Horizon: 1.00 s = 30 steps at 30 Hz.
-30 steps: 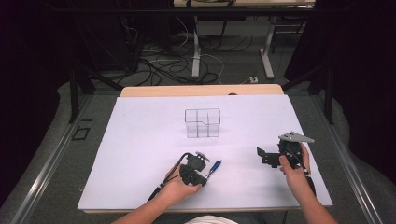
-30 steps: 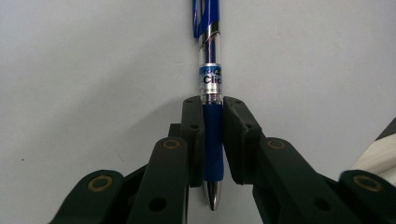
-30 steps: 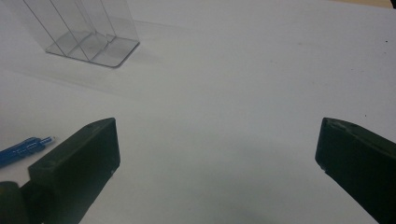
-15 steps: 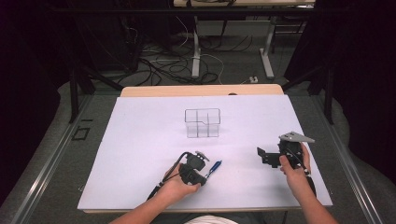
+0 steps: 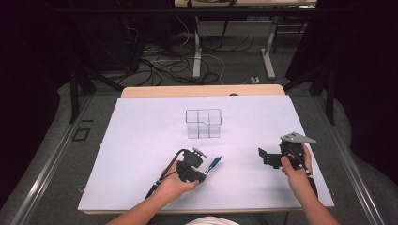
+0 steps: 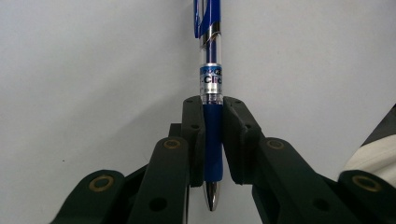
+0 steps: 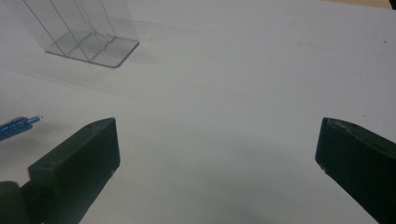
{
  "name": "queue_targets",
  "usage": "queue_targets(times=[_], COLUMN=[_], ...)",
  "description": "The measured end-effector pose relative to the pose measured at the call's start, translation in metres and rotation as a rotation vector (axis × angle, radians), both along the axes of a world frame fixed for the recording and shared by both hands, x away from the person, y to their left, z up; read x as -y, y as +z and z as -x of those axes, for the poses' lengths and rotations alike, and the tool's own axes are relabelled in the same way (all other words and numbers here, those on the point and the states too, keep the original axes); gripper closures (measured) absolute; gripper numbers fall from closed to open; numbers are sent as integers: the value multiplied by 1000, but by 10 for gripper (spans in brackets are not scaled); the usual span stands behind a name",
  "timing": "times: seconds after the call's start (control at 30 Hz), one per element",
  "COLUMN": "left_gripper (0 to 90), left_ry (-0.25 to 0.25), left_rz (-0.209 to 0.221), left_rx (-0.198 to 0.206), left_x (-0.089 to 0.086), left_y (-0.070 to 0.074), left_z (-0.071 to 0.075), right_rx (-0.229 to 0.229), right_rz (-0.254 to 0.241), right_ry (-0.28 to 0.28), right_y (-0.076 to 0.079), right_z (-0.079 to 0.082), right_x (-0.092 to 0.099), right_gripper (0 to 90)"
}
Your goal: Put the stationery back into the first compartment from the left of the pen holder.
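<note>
The left gripper (image 6: 212, 140) clamps its fingers (image 6: 194, 135) around the blue pen's (image 6: 211, 88) rubber sleeve for a firm hold, while the right gripper (image 7: 217, 154) rests on the surface (image 5: 141, 140) wide open and empty, leaving the clear organizer (image 5: 203, 123) unobstructed.

From my seat I saw a clear plastic organizer (image 5: 203, 123) standing upright toward the middle of the white sheet (image 5: 141, 140) that covered the table, its inside split by thin walls into compartments. A strip of bare wooden table edge (image 5: 202, 90) showed beyond the sheet. Behind it, on the grey floor (image 5: 234, 70), lay a tangle of cables (image 5: 159, 65) around the metal legs (image 5: 197, 51) of another table.
</note>
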State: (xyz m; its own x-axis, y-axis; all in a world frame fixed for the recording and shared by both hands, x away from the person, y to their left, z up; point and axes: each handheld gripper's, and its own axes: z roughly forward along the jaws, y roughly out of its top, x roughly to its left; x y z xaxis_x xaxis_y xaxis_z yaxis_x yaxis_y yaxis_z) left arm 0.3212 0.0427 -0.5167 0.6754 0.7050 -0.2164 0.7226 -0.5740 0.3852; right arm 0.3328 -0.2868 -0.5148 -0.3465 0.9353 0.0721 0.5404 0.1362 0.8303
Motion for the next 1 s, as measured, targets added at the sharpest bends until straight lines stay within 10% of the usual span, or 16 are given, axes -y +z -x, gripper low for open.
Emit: queue_targets(times=[0.73,1.0], left_gripper=[793,793], left_ry=[-37,-101], left_rz=[35,-48], left_rx=[330,506], left_x=[-16,-14], left_y=[29,40], left_z=[3,11], right_rx=[1,0], right_rz=[2,0], right_ry=[3,-1], right_y=[0,-1], right_z=[0,0], right_x=[0,-1], right_gripper=[0,0])
